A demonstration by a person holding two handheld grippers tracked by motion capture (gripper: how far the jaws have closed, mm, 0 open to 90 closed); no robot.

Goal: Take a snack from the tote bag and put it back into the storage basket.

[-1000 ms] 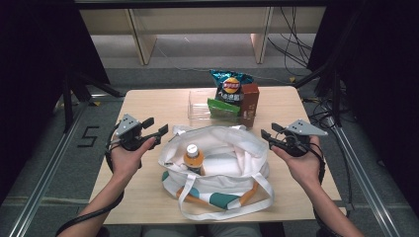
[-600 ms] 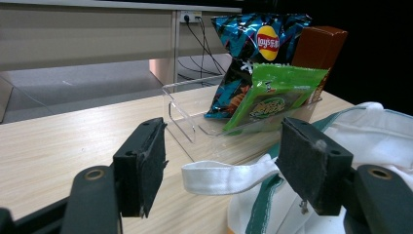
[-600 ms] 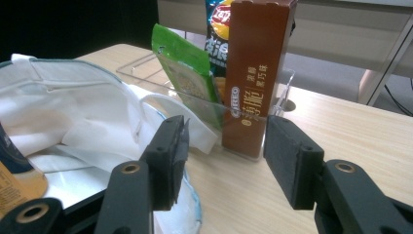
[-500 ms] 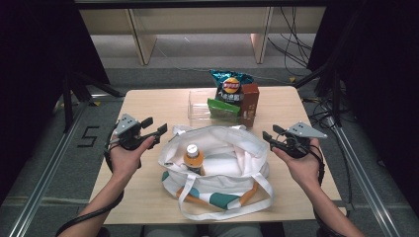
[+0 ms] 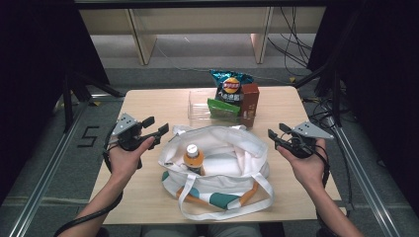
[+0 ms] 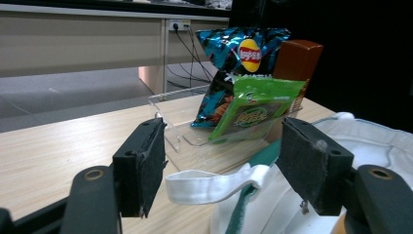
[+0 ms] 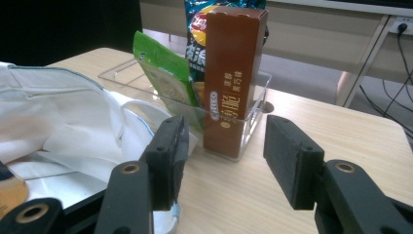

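From where I stand, the packing looks only begun: 1 orange-capped bottle (image 5: 192, 157) stands inside the white tote bag (image 5: 232, 148), while the chips bag (image 5: 230, 86), the green packet (image 5: 222, 106) and the brown box (image 5: 249, 101) wait in the clear tray (image 5: 197, 111) behind it. The left gripper (image 5: 160, 132) hovers open and empty just beside the tote bag's left rim. The right gripper (image 5: 275, 134) hovers open and empty near its right rim, pointing toward the brown box.
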